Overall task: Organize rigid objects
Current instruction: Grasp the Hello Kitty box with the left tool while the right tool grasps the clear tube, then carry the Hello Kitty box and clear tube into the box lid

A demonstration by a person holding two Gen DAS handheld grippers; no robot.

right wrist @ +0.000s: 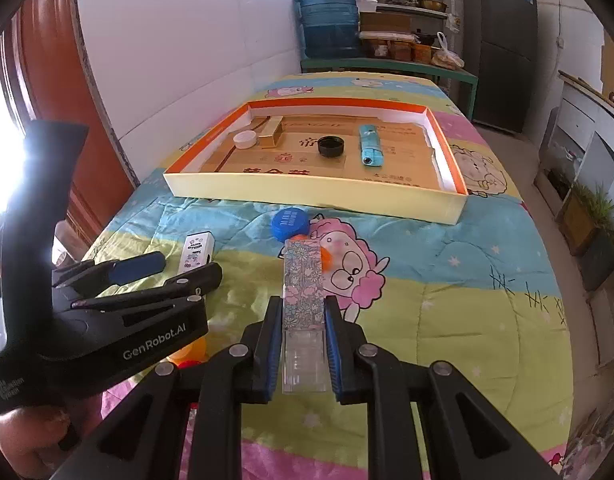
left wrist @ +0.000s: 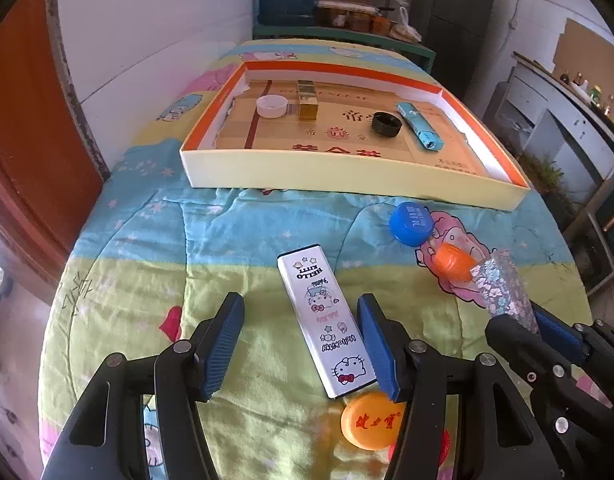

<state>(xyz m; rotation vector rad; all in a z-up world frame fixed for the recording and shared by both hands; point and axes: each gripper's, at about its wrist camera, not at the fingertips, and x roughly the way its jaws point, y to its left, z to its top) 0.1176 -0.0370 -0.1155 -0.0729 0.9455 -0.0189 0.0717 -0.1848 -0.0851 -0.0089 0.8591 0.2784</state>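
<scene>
My left gripper (left wrist: 301, 312) is open just above the blanket, its jaws on either side of a white Hello Kitty tin (left wrist: 327, 324) that lies flat. My right gripper (right wrist: 303, 316) is shut on a clear floral-patterned box (right wrist: 303, 280) and holds it above the blanket; the box also shows in the left wrist view (left wrist: 503, 284). A blue cap (left wrist: 411, 224) and an orange cap (left wrist: 453, 262) lie ahead. Another orange cap (left wrist: 369, 422) lies by my left gripper. The orange-rimmed tray (left wrist: 347, 178) holds a white cap (left wrist: 272, 106), a gold block (left wrist: 307, 100), a black cap (left wrist: 386, 124) and a teal tube (left wrist: 421, 126).
A cartoon-print blanket (right wrist: 447, 300) covers the table. A white wall and a red door (left wrist: 27, 120) stand at the left. A water jug (right wrist: 327, 20), shelves and a dark fridge (right wrist: 501, 48) stand beyond the far end. Cabinets run along the right.
</scene>
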